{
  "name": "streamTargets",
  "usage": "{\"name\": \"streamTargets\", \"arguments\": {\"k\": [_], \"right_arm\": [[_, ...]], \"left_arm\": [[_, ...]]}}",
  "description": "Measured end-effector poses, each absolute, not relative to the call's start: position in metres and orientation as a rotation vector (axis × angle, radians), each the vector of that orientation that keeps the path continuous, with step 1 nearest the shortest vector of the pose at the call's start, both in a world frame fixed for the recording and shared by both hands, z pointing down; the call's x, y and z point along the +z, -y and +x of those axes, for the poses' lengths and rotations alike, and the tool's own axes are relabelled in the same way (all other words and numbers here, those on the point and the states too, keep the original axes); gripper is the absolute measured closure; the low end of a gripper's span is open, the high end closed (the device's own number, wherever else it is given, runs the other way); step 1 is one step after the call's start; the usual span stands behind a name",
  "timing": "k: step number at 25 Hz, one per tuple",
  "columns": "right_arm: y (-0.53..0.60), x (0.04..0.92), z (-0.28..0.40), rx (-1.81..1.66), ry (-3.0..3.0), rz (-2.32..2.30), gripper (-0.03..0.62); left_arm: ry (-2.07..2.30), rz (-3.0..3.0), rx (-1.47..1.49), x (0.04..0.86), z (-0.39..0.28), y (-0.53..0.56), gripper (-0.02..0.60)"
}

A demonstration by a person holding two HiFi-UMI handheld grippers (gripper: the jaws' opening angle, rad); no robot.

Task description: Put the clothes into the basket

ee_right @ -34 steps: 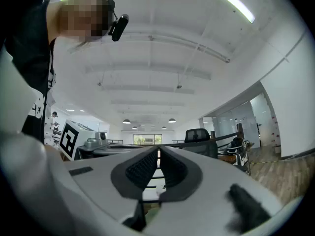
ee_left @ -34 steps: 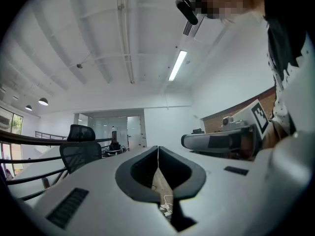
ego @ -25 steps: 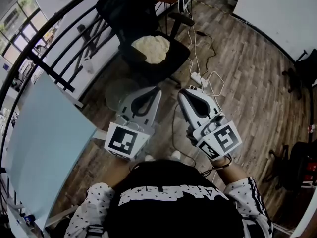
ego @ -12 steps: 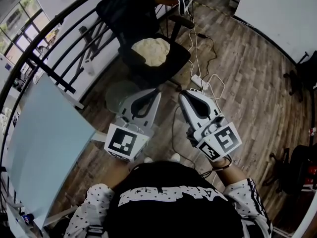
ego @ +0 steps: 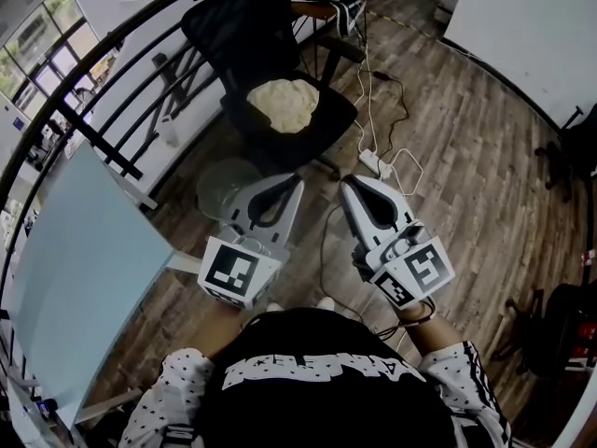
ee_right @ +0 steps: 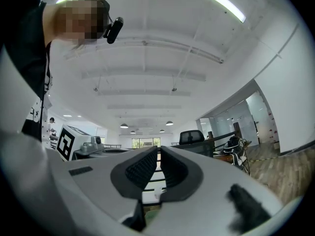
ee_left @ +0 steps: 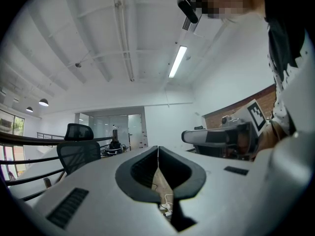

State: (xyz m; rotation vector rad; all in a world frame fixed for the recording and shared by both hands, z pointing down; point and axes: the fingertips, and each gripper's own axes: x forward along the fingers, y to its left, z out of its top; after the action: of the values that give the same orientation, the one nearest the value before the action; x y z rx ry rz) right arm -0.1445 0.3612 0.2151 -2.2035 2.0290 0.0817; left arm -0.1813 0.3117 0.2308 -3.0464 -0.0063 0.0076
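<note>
wood floor (ego: 466, 147); both grippers level, closed, empty.

The chair (ego: 238, 35) stands ahead: its tall back walls off the seat's far side, while the seat's near edge and the air above it lie open. Left of the chair a railing (ego: 98, 138) shuts that side. A basket (ego: 224, 183) sits just in front of the chair's base. Right of the chair, cables (ego: 364, 101) and a power strip (ego: 370, 163) trail across open wood floor (ego: 466, 138).
</note>
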Motion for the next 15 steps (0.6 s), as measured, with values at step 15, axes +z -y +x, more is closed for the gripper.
{"name": "streamTargets", "arguments": {"k": [15], "right_arm": [[-0.382,0.220,-0.103,0.064,-2.000,-2.175,0.559]], "left_arm": [[0.008,-3.030,-0.040,0.240,-0.140,-0.333,0.566]]}}
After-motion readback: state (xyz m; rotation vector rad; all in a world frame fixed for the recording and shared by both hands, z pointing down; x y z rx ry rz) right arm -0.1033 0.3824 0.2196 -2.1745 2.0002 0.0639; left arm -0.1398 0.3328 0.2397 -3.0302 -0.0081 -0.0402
